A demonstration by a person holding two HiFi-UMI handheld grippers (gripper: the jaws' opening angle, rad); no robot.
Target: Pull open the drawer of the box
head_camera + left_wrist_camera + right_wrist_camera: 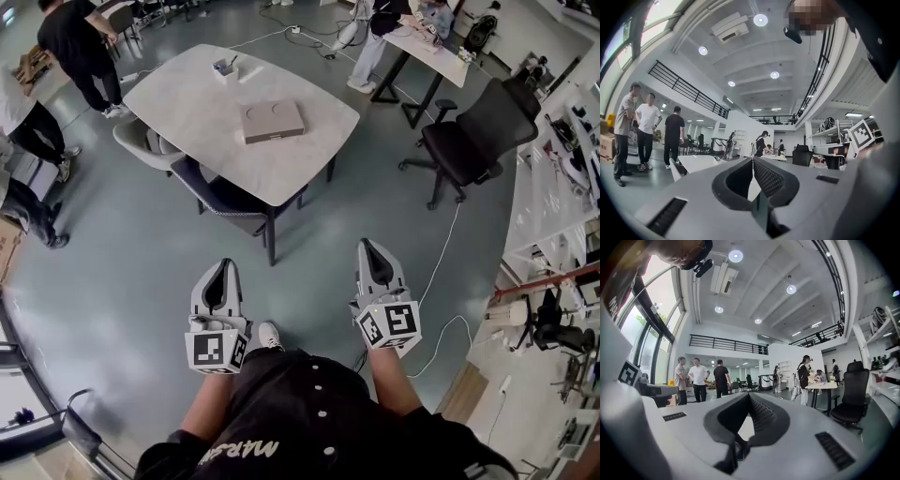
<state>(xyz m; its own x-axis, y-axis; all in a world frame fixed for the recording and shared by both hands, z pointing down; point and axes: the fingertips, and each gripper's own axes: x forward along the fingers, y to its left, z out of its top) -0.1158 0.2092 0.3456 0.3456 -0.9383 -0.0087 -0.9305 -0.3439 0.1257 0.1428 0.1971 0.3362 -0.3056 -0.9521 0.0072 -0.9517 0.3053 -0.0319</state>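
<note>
Box (273,121), flat and tan-grey, lies near the middle of the pale worktop (187,94), well apart from both of your tools. From here you cannot tell which side holds its drawer. A small holder (223,67) with something dark sticking out of it sits on the same worktop, farther from you than the box. A dark chair (230,199) is tucked under the near edge, and a black office chair (473,131) stands off to the right on the grey floor (112,281).

Your left hand-held gripper (225,265) is held low in front of your waist, above the floor, with its jaws together at the tips and nothing between them. Your right hand-held gripper (367,246) is beside it at about the same height, its jaws likewise together and empty. Both point toward the worktop. Several people (80,47) stand at the far left of the room.
</note>
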